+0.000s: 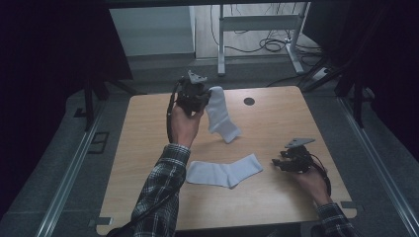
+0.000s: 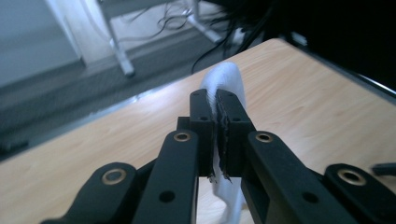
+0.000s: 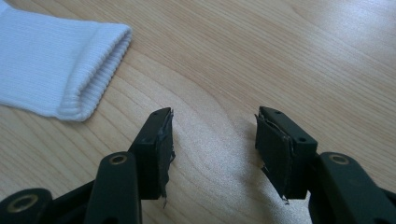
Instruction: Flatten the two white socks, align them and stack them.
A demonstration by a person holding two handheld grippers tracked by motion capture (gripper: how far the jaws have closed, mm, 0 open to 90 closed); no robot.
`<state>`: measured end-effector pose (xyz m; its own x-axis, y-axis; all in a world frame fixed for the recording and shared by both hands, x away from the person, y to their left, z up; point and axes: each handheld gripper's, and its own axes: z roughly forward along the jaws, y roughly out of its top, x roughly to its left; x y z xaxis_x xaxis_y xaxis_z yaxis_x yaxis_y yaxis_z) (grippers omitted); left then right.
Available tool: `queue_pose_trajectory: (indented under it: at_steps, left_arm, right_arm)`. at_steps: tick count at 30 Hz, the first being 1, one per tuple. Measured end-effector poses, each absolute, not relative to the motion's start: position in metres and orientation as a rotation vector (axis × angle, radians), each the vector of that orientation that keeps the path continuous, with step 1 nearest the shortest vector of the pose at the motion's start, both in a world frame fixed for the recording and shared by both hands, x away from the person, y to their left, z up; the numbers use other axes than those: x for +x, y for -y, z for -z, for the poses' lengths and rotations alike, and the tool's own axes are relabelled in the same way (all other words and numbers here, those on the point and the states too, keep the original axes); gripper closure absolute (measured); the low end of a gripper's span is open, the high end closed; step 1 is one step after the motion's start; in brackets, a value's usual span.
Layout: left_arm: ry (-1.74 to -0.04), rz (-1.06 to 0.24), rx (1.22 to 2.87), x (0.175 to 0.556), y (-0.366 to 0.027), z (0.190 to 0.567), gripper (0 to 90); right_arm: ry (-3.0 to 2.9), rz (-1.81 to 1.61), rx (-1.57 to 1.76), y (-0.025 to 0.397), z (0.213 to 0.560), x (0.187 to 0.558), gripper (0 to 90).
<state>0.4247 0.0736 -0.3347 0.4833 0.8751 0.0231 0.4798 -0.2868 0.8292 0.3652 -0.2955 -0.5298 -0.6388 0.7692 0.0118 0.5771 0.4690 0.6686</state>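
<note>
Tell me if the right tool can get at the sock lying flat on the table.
Probably yes. The right tool is open, low over the table, and the flat sock's cuff lies just ahead of it with bare wood between and nothing in the way.

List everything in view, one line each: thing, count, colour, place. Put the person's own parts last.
hanging sock: 1, white, held up over the far middle of the table, toe touching the top.
flat sock: 1, white, lying on the near middle of the table.
table: 1, light wood, centre.
cable hole: 1, black, far edge of the table.
desk frame: 1, grey, on the floor beyond.
left gripper: 1, black, shut on the hanging sock.
right gripper: 1, black, open above bare wood beside the flat sock's cuff.
sleeves: 2, plaid, bottom edge.
</note>
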Motion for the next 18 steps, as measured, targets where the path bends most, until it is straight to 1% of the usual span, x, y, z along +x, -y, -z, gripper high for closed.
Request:
queue_pose_trajectory:
  at_steps: [8, 18]
  left_arm:
    - [-1.288, -0.612, 1.956, 0.448, -0.106, 0.394, 85.8]
    - [-1.393, -0.647, 2.009, 0.447, -0.14, 0.444, 84.4]
  right_arm:
    - [-2.431, -0.943, 1.139, 0.295, 0.53, 0.366, 45.9]
    - [-2.43, -0.944, 1.14, 0.295, 0.53, 0.366, 45.6]
